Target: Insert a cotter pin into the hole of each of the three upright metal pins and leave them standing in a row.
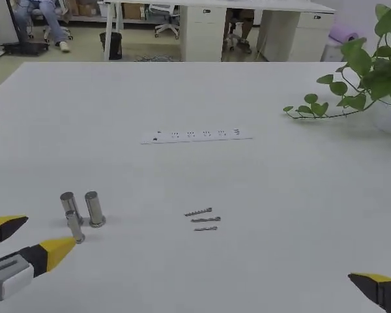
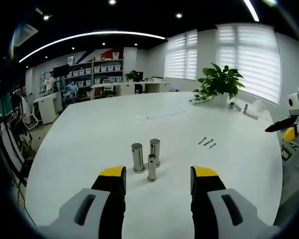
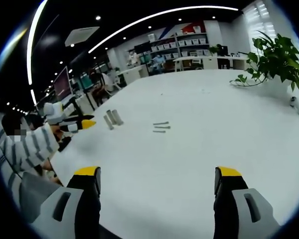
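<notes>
Your left claw (image 2: 158, 179) has its jaws spread wide, holding nothing, just in front of the three metal pins (image 2: 152, 167) standing close together on the desk (image 1: 247, 182). The three cotter pins (image 1: 205, 220) lie flat to their right, well apart. Your right claw (image 3: 157, 177) is spread wide too, holding nothing.

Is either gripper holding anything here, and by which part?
Nothing is held: the yellow-tipped left gripper and right gripper are both open and empty.
</notes>
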`<state>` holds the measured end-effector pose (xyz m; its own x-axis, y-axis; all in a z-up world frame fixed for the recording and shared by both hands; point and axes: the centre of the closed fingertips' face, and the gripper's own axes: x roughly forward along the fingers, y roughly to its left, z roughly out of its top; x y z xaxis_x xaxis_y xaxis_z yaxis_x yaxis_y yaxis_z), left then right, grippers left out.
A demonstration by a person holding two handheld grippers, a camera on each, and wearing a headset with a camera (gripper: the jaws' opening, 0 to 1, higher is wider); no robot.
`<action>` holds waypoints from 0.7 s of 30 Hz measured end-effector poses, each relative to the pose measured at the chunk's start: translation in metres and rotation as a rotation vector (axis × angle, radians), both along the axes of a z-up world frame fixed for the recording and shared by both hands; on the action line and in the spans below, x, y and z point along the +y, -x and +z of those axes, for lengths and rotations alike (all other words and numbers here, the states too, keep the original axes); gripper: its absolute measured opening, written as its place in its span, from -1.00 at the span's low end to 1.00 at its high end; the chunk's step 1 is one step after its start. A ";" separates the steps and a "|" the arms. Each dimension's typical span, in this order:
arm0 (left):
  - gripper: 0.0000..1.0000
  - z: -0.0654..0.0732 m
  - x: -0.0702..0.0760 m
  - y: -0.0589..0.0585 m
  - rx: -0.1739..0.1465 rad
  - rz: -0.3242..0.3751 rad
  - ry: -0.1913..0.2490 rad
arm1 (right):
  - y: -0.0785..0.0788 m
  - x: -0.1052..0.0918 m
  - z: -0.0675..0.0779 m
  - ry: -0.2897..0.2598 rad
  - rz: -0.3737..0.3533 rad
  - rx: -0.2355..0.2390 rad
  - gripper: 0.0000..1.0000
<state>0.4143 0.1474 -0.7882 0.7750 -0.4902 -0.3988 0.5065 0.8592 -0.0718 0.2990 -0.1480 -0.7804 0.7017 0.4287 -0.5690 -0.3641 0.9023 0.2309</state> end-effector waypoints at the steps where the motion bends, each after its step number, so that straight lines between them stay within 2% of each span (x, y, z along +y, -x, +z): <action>1: -0.08 -0.003 -0.001 0.000 0.009 -0.014 -0.005 | 0.001 -0.001 -0.003 0.022 0.007 0.008 0.92; 3: -0.28 -0.007 -0.001 -0.005 0.016 -0.011 -0.007 | 0.003 0.000 -0.004 0.030 0.014 0.015 0.92; 5: -0.31 -0.009 -0.001 -0.009 0.017 -0.005 0.004 | 0.003 0.001 -0.003 0.029 0.018 0.016 0.92; 7: -0.37 -0.012 -0.003 -0.012 0.033 -0.005 0.014 | 0.004 0.003 0.000 0.026 0.021 0.014 0.92; 9: -0.43 -0.014 -0.003 -0.015 0.037 -0.004 0.006 | 0.004 0.004 0.001 0.029 0.023 0.012 0.91; 10: -0.43 -0.017 0.001 -0.017 0.039 0.013 -0.020 | 0.003 0.004 0.001 0.031 0.025 0.012 0.91; 12: -0.47 -0.022 0.010 -0.022 0.034 0.031 -0.104 | 0.003 0.005 0.001 0.036 0.028 0.016 0.91; 13: -0.48 -0.024 0.010 -0.022 0.036 0.028 -0.123 | 0.003 0.006 0.001 0.038 0.030 0.022 0.91; 15: -0.54 -0.024 0.007 -0.024 0.046 0.037 -0.074 | 0.006 0.007 -0.002 0.047 0.051 0.047 0.91; 18: -0.56 -0.028 0.004 -0.026 0.048 0.023 -0.082 | 0.007 0.007 -0.002 0.067 0.059 0.049 0.91; 21: -0.62 -0.029 0.000 -0.027 0.054 0.019 -0.074 | 0.007 0.006 -0.002 0.053 0.048 0.051 0.91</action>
<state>0.4411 0.1477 -0.8176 0.7601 -0.4437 -0.4747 0.4876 0.8724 -0.0347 0.2916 -0.1417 -0.7822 0.6501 0.4299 -0.6266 -0.3965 0.8953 0.2029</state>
